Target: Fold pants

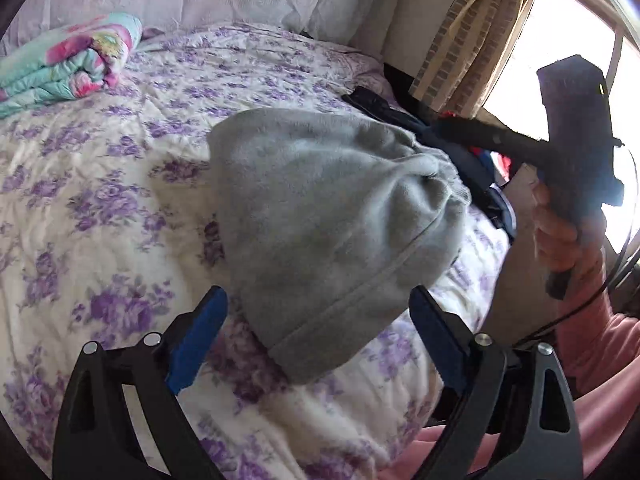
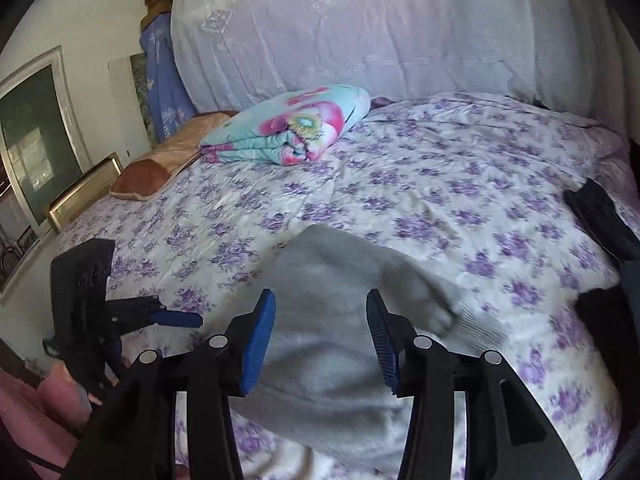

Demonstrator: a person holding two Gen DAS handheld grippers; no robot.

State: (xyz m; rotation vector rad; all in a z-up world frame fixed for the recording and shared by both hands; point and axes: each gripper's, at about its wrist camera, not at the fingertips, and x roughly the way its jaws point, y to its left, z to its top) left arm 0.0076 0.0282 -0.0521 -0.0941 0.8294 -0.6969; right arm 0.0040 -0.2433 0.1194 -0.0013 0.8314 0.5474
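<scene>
Grey pants (image 1: 320, 216) lie bunched in a folded heap on the purple-flowered bedspread (image 1: 120, 184). My left gripper (image 1: 316, 320) is open wide, its blue pads on either side of the heap's near hem without pressing it. The right gripper (image 1: 452, 126), held in a hand with a pink sleeve, reaches in from the right above the pants' far edge. In the right wrist view the right gripper (image 2: 320, 340) hovers open just over the grey pants (image 2: 320, 360), nothing between its pads. The left gripper (image 2: 188, 320) shows at the left, beside the pants.
A folded turquoise and pink quilt (image 2: 292, 128) sits at the head of the bed. Dark clothes (image 1: 472, 152) are piled at the bed's right edge, under a curtain (image 1: 476, 36) and a bright window. A brown pillow (image 2: 160, 164) and framed pictures (image 2: 36, 136) stand at the left.
</scene>
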